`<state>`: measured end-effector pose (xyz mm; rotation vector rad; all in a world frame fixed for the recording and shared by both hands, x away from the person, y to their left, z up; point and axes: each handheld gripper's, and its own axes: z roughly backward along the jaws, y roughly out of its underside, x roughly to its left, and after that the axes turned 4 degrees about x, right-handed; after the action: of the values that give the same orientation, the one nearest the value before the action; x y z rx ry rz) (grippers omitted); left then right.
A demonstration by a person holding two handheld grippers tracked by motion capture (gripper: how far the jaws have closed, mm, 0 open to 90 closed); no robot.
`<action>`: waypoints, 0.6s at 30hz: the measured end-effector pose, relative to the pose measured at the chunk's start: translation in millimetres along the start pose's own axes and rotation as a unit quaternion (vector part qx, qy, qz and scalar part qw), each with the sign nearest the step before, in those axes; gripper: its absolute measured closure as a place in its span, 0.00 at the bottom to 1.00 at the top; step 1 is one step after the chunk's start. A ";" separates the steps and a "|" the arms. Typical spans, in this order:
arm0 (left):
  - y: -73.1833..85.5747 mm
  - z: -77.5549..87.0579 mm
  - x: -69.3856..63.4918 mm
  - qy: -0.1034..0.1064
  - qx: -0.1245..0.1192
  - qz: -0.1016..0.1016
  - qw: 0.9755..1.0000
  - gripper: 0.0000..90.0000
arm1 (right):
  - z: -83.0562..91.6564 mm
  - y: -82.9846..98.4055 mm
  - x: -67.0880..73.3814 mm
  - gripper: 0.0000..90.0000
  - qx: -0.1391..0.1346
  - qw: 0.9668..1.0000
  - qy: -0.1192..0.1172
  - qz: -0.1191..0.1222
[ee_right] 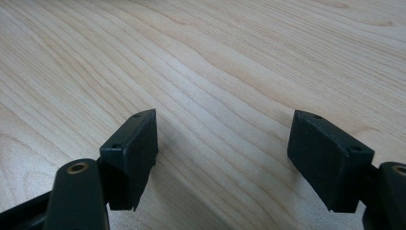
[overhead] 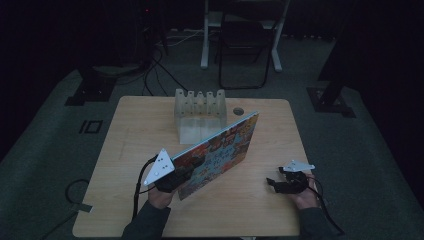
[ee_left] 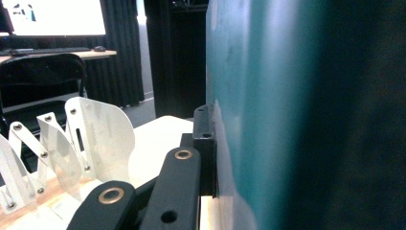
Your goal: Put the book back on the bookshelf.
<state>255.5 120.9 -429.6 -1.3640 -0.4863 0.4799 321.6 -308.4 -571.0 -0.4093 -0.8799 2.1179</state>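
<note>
A thin book with a colourful picture cover (overhead: 220, 150) stands tilted on edge across the middle of the wooden table (overhead: 140, 130). My left gripper (overhead: 192, 167) is shut on its near-left corner. In the left gripper view the teal side of the book (ee_left: 287, 115) rises on the right, with my left gripper (ee_left: 210, 129) clamped on its edge. A white slotted rack (overhead: 200, 112) stands behind the book, and the rack (ee_left: 95, 139) lies off to the left of the jaws. My right gripper (overhead: 272, 184) rests low at the table's right, open; the right gripper (ee_right: 222, 148) has only bare table (ee_right: 215, 57) between its jaws.
A small round hole (overhead: 238, 111) sits in the tabletop right of the rack. Beyond the far edge are a folding chair (overhead: 245, 45), a white frame and cables on the dark floor. A lit monitor (ee_left: 57, 17) stands on a desk in the background.
</note>
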 end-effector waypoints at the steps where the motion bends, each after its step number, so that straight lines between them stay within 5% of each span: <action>1: -0.2 0.2 -0.1 -0.001 -0.001 0.001 1.000 0.90 | 0.0 0.0 0.0 0.28 0.000 1.000 0.000 0.000; 18: -4.5 6.0 0.8 -0.008 -0.009 0.002 1.000 0.90 | 0.0 0.0 -0.1 0.28 0.000 1.000 -0.001 0.000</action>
<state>252.8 125.5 -424.3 -1.3799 -0.5023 0.4918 321.7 -308.5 -571.0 -0.4059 -0.8807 2.1190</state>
